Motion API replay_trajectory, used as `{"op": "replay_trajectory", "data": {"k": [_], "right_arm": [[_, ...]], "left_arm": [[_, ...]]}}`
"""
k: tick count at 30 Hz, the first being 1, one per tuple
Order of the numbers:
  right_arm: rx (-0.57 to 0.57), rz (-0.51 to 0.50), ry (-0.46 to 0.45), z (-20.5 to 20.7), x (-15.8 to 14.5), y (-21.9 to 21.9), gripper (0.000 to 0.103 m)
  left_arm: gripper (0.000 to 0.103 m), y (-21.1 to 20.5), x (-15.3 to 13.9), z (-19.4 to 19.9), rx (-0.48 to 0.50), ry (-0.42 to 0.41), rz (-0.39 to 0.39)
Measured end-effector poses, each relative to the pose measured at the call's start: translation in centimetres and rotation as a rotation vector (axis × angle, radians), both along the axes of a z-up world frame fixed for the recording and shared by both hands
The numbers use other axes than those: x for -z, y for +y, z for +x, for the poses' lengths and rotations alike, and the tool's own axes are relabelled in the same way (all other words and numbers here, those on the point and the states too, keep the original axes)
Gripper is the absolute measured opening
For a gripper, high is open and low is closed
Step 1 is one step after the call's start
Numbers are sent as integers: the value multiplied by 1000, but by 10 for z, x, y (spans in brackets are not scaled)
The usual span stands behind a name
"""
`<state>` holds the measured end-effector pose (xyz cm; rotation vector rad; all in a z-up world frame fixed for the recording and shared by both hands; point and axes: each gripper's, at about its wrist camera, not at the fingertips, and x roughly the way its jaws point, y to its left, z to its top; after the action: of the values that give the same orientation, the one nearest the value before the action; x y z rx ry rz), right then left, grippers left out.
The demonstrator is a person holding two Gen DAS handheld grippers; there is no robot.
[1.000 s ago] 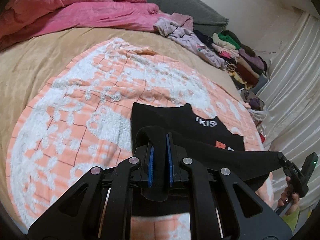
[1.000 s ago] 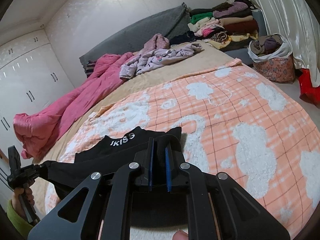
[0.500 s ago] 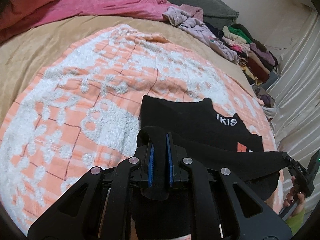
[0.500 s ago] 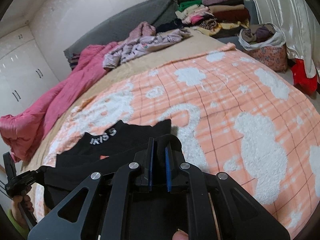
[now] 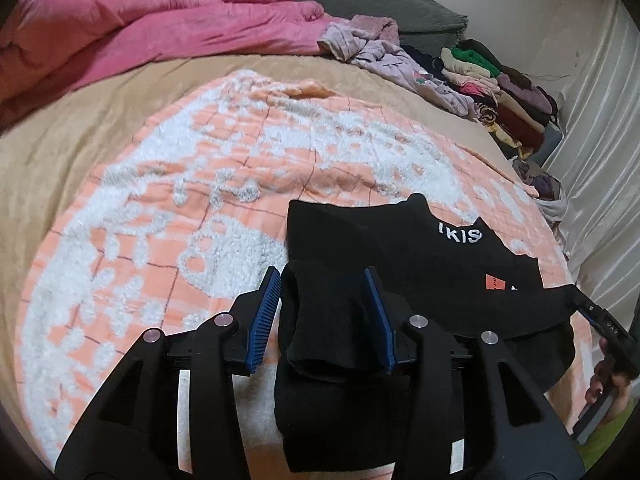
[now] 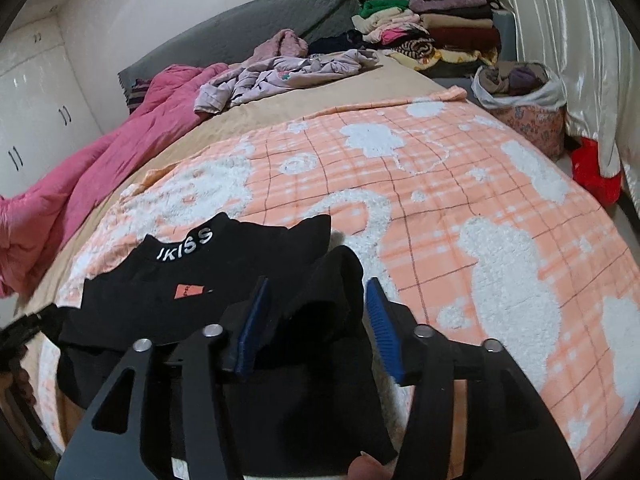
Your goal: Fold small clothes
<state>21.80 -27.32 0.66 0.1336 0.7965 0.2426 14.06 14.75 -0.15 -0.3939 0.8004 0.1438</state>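
Observation:
A small black top with white "IKISS" lettering on its collar and an orange patch lies on the peach-and-white blanket. Its lower part is folded up toward the collar. My left gripper hovers over the fold's left corner; its jaws are opening, and a bunched fold of black cloth sits loosely between the blue pads. My right gripper is over the right corner of the top, jaws also opening, with a hump of cloth slack between them. Each gripper shows at the other view's edge.
A pink duvet lies along the far side, with a heap of lilac clothes next to it. Stacked folded clothes and a lined basket stand by the white curtain. A person's hand shows at the right edge of the left wrist view.
Both grippers were shut on the black top's folded edge and have sunk toward the blanket. Now both pairs of jaws stand apart and the cloth rests slack between them.

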Motion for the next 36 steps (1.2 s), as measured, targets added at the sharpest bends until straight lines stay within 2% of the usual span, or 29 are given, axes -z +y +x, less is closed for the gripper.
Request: {"op": "replay_trajectory", "data": {"k": [4, 6, 13, 15, 19, 22, 23, 24, 25, 27, 36], "right_arm": [[9, -20, -53, -15, -12, 2, 59], [15, -24, -75, -21, -17, 2, 59], [-10, -22, -125, -42, -32, 6, 59], [-17, -21, -134, -48, -34, 8, 59], [-30, -22, -141, -57, -36, 12, 59], [-45, -28, -138, -62, -35, 16, 59], [-51, -32, -136, -64, -34, 18, 61], [-58, -35, -134, -66, -34, 19, 70], [-64, -39, -136, -68, -33, 22, 72], [-85, -42, -141, -74, -32, 27, 73], [-173, -69, -143, -92, -28, 50, 73]], "left_arm": [[43, -6, -9, -5, 5, -19, 22], [49, -9, -13, -7, 10, -27, 31], [52, -16, -23, -13, 13, -52, 45], [66, -17, -25, -15, 13, -58, 47], [66, -17, -31, -19, 6, -73, 52], [71, -16, -34, -21, 2, -75, 53], [73, -16, -35, -23, 2, -78, 53], [74, -16, -36, -24, 3, -82, 54], [75, -17, -38, -26, 3, -86, 57], [79, -18, -40, -29, 4, -93, 66], [79, -10, -59, -52, -28, -143, 124]]}}
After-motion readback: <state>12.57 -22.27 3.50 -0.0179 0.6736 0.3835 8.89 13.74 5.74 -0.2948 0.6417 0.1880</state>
